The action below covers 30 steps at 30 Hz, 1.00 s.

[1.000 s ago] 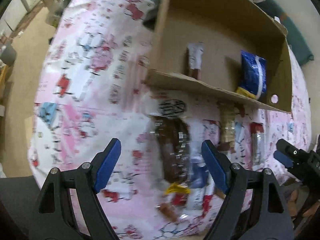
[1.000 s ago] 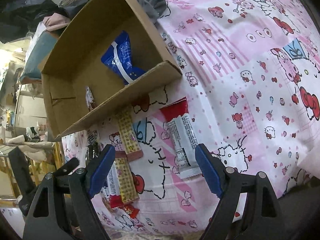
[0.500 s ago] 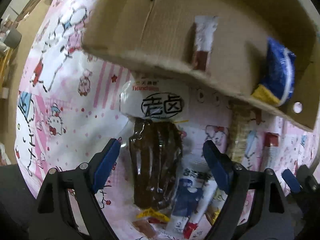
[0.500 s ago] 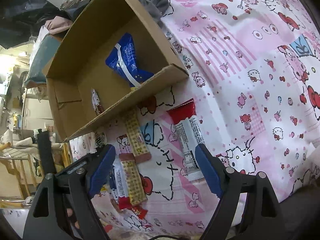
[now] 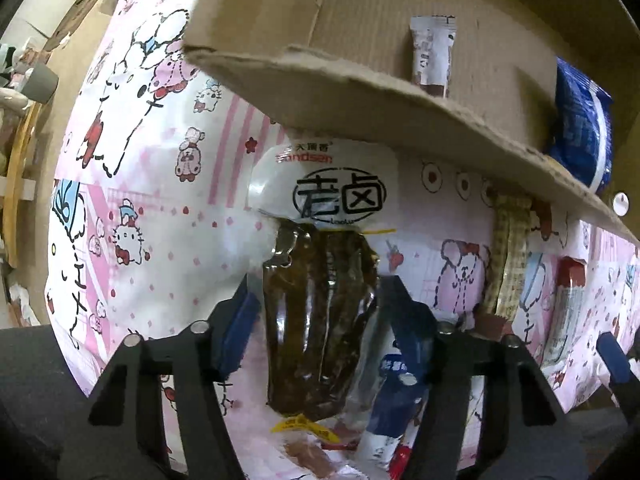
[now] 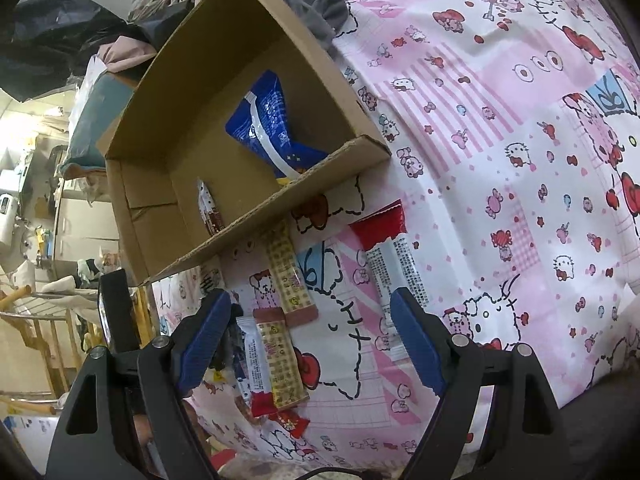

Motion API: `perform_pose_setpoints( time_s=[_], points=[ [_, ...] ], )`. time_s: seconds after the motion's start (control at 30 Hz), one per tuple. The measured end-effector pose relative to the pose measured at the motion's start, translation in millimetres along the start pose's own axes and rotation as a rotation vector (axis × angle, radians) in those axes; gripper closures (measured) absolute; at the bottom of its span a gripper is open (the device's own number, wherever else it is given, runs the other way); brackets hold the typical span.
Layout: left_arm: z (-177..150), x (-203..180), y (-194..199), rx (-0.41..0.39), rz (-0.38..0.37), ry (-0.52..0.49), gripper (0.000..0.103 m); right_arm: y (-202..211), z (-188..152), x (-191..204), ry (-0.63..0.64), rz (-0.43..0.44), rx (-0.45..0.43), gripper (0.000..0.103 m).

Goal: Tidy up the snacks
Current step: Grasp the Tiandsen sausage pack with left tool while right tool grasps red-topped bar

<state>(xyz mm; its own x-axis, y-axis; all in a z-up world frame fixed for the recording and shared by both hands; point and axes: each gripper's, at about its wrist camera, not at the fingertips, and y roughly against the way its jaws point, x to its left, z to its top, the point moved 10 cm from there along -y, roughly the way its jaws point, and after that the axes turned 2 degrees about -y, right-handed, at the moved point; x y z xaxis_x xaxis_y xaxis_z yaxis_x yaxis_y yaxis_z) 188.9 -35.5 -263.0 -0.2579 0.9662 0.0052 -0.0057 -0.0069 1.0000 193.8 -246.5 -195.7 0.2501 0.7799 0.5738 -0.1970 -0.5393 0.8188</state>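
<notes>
A clear packet of dark brown braised snack (image 5: pixel 320 312) with a white label lies on the pink cartoon sheet (image 5: pixel 152 208), just in front of the cardboard box (image 5: pixel 360 80). My left gripper (image 5: pixel 320 324) points straight down over it. Its jaws are closing and the blue pads (image 5: pixel 240 328) meet the packet's sides. Inside the box (image 6: pixel 280 208) lie a blue packet (image 6: pixel 268 120) and a small white and maroon sachet (image 6: pixel 208 208). My right gripper (image 6: pixel 308 298) hovers open above yellow checked bars (image 6: pixel 288 272) and a red and white packet (image 6: pixel 392 256), holding nothing.
A blue and white packet (image 5: pixel 396 392) and small red wrappers (image 6: pixel 292 420) lie beside the brown packet. A grey cloth (image 6: pixel 316 8) sits behind the box. The sheet drops off at its near edge. A wooden rack (image 6: pixel 32 320) and clutter stand at the left.
The left gripper came down and forward over the brown packet, and its jaws narrowed from wide open to the packet's sides. The right gripper stayed put and open.
</notes>
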Motion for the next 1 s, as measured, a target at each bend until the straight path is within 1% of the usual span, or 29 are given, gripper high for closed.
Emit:
perform_pose_setpoints(
  time_s=[0.03,0.07,0.27,0.37,0.47,0.57,0.63,0.67,0.73,0.8,0.87,0.97,1.0],
  points=[
    [-1,1,3,-0.005,-0.006,-0.007,0.052,0,0,-1,-0.002,0.000,0.000,0.019],
    [-2,3,8,-0.010,-0.029,-0.009,0.055,1,0,-1,-0.004,0.000,0.000,0.019],
    [-17,15,45,-0.054,-0.086,-0.010,0.055,3,-1,-1,-0.008,0.003,-0.007,0.019],
    [-27,24,60,-0.061,-0.121,-0.003,0.056,2,-2,0,0.001,0.000,-0.005,0.019],
    [-29,41,78,-0.087,-0.145,-0.013,0.056,4,0,-7,-0.011,-0.012,-0.010,0.019],
    [-32,60,89,-0.123,-0.162,-0.019,0.056,2,0,-22,-0.065,-0.025,-0.005,0.019],
    [-33,66,96,-0.154,-0.178,-0.020,0.056,-3,-1,-34,-0.097,-0.058,0.009,0.019],
    [-36,67,100,-0.172,-0.184,-0.017,0.056,-7,-3,-39,-0.096,-0.091,0.018,0.019],
    [-34,70,108,-0.214,-0.205,-0.005,0.056,-13,-3,-45,-0.059,-0.169,0.023,0.019],
    [-32,71,111,-0.232,-0.221,0.006,0.056,-18,-3,-48,-0.010,-0.249,0.021,0.019],
    [-31,73,114,-0.249,-0.223,0.010,0.056,-26,-3,-45,0.050,-0.303,0.025,0.023],
    [-29,72,116,-0.268,-0.233,0.005,0.056,-42,-5,-36,0.183,-0.406,0.048,0.039],
    [-28,71,118,-0.275,-0.231,0.001,0.056,-46,-6,-33,0.225,-0.428,0.054,0.054]
  ],
)
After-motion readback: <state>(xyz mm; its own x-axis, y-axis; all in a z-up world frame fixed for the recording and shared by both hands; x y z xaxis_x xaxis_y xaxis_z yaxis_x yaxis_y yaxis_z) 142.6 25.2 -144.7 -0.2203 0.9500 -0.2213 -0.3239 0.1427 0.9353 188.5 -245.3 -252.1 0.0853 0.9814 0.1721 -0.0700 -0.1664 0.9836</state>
